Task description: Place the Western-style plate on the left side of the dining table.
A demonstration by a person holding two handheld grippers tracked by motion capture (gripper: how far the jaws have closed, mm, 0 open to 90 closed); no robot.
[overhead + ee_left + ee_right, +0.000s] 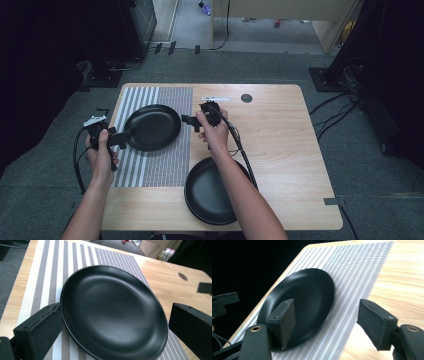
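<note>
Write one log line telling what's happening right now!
left gripper: open, at plate rim | right gripper: open, beside plate | plate: on striped mat | second plate: table front

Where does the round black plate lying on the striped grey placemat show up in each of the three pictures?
High view: round black plate, left of centre, between both grippers.
Left gripper view: it covers the middle.
Right gripper view: left of centre, behind one jaw.
Shared landmark: striped grey placemat.
</note>
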